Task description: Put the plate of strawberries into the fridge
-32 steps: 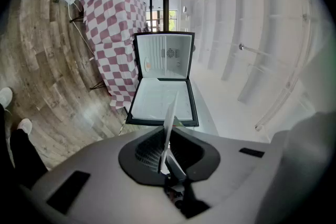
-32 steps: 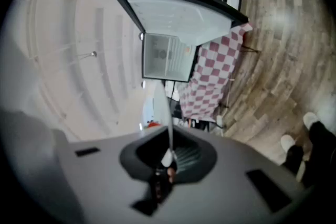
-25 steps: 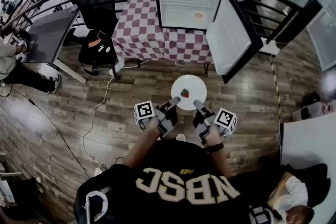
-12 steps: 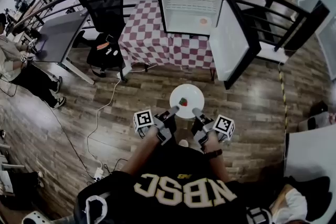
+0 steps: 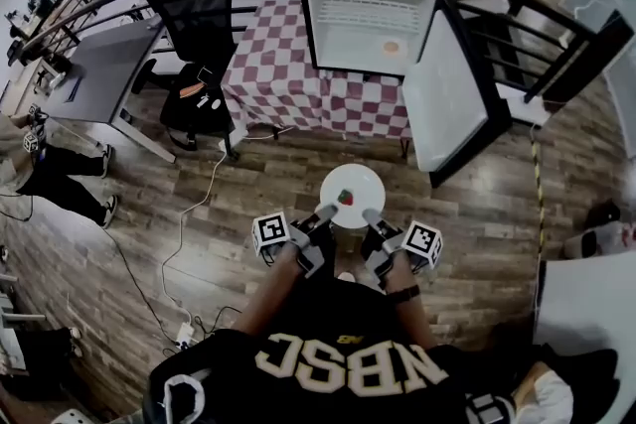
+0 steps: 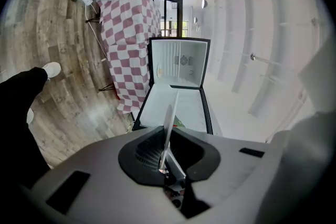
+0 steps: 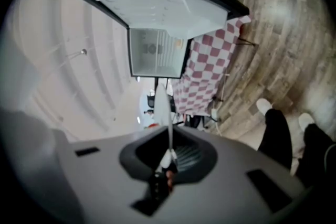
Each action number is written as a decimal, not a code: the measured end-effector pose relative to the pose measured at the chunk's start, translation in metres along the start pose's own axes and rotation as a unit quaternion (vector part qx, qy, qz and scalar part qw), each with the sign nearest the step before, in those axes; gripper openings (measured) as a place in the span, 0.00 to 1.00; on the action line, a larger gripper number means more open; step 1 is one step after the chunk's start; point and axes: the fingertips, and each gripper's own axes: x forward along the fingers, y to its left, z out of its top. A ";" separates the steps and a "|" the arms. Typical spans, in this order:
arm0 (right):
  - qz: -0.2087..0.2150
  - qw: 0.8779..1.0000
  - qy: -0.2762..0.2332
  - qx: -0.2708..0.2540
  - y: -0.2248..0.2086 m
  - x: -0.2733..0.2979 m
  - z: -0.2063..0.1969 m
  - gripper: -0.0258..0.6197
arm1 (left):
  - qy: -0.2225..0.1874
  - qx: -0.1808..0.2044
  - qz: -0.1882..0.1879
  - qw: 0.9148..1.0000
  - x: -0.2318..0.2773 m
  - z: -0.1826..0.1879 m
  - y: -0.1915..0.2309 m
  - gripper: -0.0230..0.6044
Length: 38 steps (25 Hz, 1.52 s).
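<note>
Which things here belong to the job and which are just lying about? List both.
Job: plate, strawberry on it, open fridge, left gripper and right gripper, both shut on the plate's rim.
Lying about: black office chair, checked tablecloth, grey desk, white cable.

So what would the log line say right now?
left tongs: shut on plate rim | right tongs: shut on plate rim | plate: held over floor, strawberry on it | fridge: door open, ahead, plate not in yet
</note>
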 end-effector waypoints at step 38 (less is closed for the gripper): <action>0.024 0.995 -0.099 0.021 0.097 0.245 0.203 0.09 | 0.101 -0.001 -0.017 0.995 0.194 0.279 -0.090 0.11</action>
